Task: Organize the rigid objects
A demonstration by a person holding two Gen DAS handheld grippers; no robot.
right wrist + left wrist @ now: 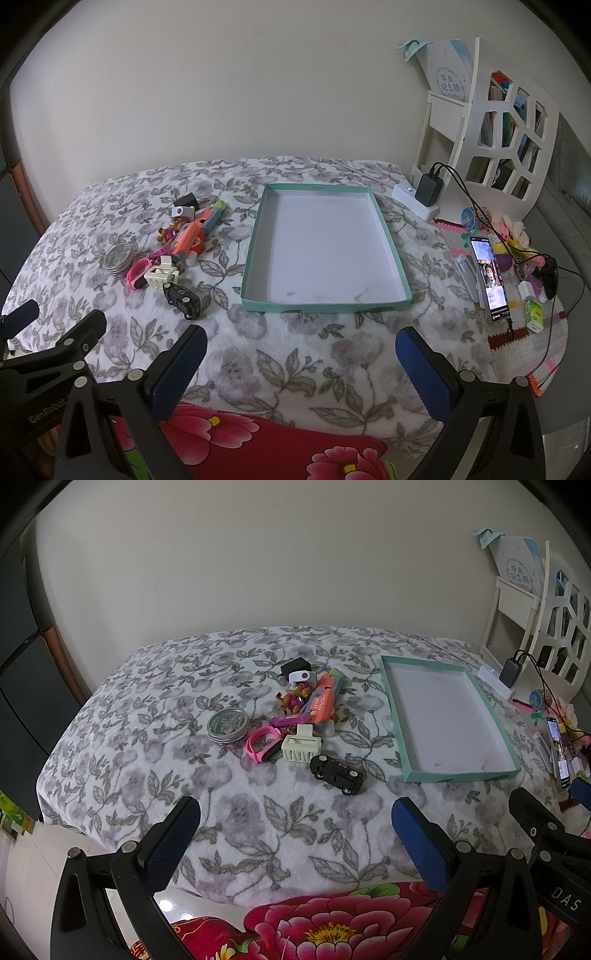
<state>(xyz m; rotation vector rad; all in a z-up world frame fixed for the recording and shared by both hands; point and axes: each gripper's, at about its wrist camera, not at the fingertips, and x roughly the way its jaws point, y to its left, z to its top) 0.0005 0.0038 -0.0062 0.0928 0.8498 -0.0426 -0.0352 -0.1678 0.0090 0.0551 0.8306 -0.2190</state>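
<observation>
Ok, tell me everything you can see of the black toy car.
The black toy car is a small glossy model, plastic or metal by its look, with pale window or light details and dark wheels. It stands upright on its wheels on the floral blanket, at the near edge of the toy pile. The cream hair clip lies just behind it; contact cannot be told. The teal tray sits to its right, apart. Neither claw touches it.

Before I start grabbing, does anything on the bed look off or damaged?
Nothing looks damaged. The toys sit in a jumbled pile left of the teal tray, whose white floor shows faint smudges near the front edge. The black toy car sits apart, upright.
</observation>
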